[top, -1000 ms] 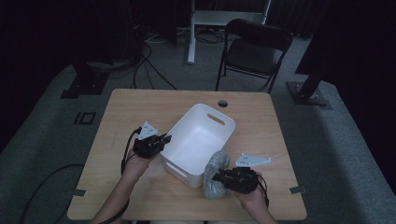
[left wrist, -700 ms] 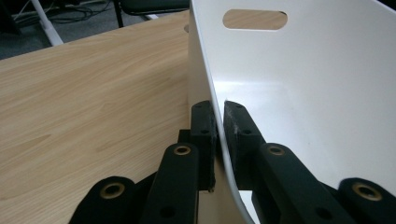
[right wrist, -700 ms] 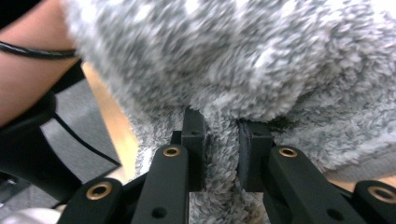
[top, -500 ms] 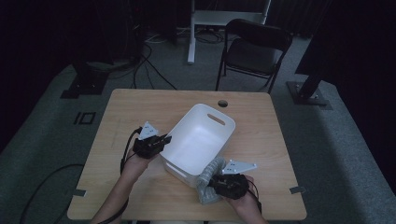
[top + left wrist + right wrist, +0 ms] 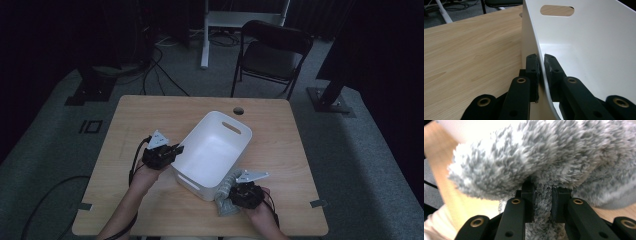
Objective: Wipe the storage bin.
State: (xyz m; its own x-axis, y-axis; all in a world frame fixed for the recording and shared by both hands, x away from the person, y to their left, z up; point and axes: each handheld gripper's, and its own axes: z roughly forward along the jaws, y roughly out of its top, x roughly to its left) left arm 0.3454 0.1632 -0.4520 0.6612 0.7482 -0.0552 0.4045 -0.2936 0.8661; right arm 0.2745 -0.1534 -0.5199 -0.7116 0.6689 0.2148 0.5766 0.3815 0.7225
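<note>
At the centre of the high view, my left tongs (image 5: 175, 150) pinch the side wall of the white bin (image 5: 212, 150) standing on the desk (image 5: 130, 120). Lower right of it, my right tongs (image 5: 231, 196) clamp a fluffy grey cloth (image 5: 226, 192) lying just beside the bin's near corner.

— What am I working on here?

— I see a light wooden table (image 5: 150, 115) with a round hole (image 5: 238, 110) near its far edge.

— And what lies on it?

— A white tub (image 5: 212, 150) sits on the wood near the middle, turned at an angle, with a slot handle in its far wall. A grey fluffy cloth (image 5: 225, 197) lies on the tabletop just beside the tub's near corner, close to my edge.
</note>
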